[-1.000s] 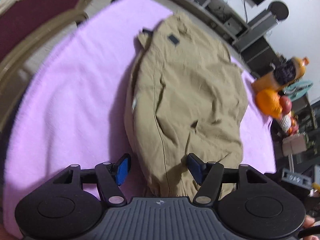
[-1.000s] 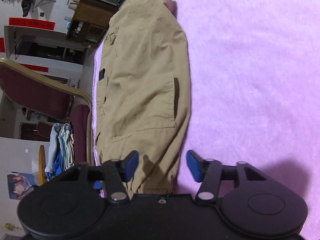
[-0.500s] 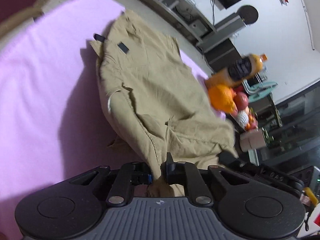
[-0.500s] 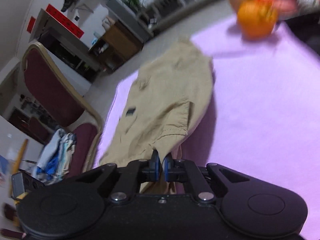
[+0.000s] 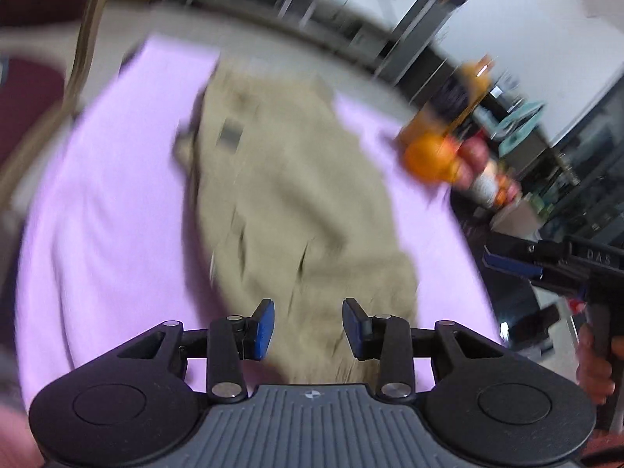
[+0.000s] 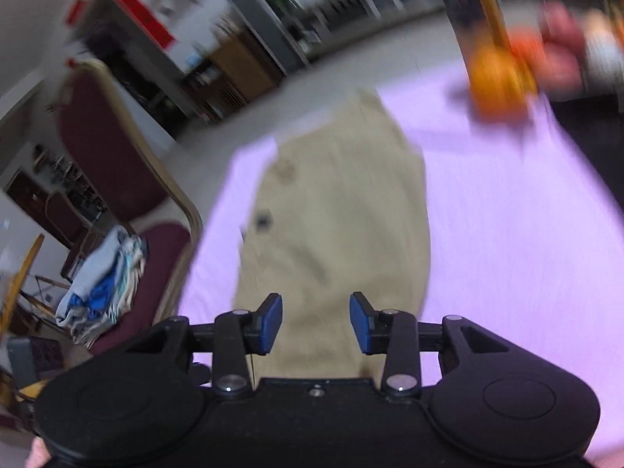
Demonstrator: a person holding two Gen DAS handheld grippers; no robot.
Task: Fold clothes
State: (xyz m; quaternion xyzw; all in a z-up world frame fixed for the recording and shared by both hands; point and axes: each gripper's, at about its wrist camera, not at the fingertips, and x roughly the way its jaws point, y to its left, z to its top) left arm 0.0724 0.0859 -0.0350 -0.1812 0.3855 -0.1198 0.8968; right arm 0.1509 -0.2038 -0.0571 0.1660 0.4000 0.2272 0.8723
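Khaki trousers [image 5: 296,202] lie folded on a lilac blanket [image 5: 105,218]; the right wrist view shows them as the same tan heap [image 6: 339,226] on the blanket [image 6: 518,234]. My left gripper [image 5: 308,327] hangs above the near end of the trousers, its jaws opening, blue pads apart, no cloth between them. Above the trousers' near edge my right gripper [image 6: 316,323] is opening too and holds nothing. In the left wrist view the right gripper [image 5: 518,269] shows at the right edge in a hand [image 5: 592,366]. Both pictures are motion-blurred.
Orange plush toys [image 5: 436,156] sit at the blanket's far right corner, seen also as toys [image 6: 495,70] in the right wrist view. A maroon chair [image 6: 128,202] with a pile of clothes [image 6: 105,280] stands left of the table. Shelving and furniture line the far wall.
Both grippers pinched the trousers' near edge and lifted it half a second ago. Now both have let go, their pads stand apart, and the cloth lies back on the blanket below.
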